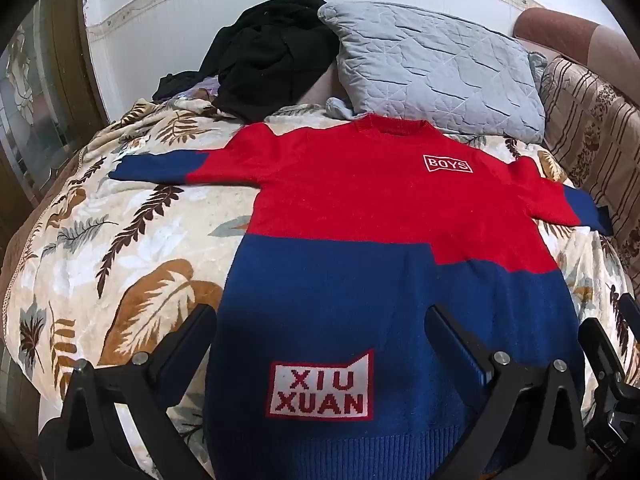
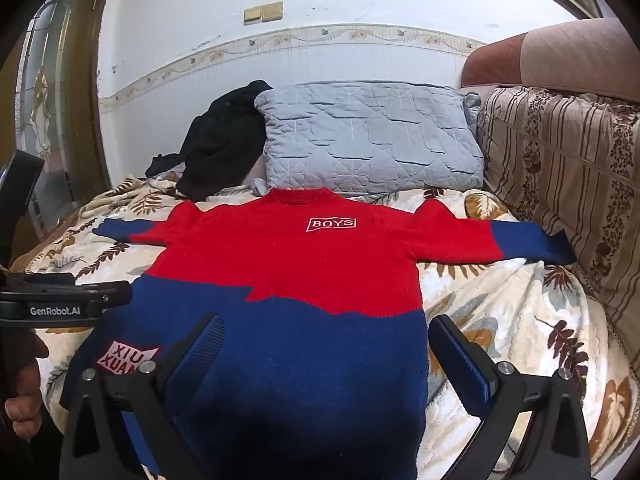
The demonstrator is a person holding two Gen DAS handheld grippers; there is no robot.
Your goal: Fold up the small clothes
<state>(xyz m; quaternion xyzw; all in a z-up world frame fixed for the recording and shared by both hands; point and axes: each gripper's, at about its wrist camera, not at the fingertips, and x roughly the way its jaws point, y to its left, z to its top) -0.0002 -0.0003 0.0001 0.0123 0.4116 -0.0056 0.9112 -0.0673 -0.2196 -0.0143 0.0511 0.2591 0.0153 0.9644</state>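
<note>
Sweater (image 1: 360, 216): lying flat and face up on the blanket (image 1: 132, 240), collar towards the pillow (image 1: 436, 68), hem nearest the cameras; both sleeves are stretching straight out to the sides, nothing folded yet.
Colours: red is covering the chest and upper sleeves, blue the lower body and cuffs; a small "BOYS" patch (image 1: 448, 164) is sitting on the chest and a "XIU XUAN" patch (image 1: 322, 388) low on the blue part.
Left gripper (image 1: 320, 344): hanging over the hem on the XIU XUAN side, jaws spread wide; one finger (image 1: 188, 344) is showing over the blanket just beside the sweater's edge, the other over the blue knit, gripping nothing.
Right gripper (image 2: 326, 356): hanging over the other half of the hem, jaws likewise spread wide with only blue knit showing between them; one finger (image 2: 460, 360) is showing just past the sweater's side edge, over the blanket.
Hand (image 2: 24, 392): showing at the left edge of the right wrist view, wrapping the left gripper's handle.
Pillow: grey and quilted, lying just beyond the collar.
Dark clothes (image 1: 264, 56): sitting in a heap beside the pillow, against the wall (image 2: 180, 40).
Striped cover (image 2: 568, 184): draping the raised side by one cuff, the cuff tip touching it.
</note>
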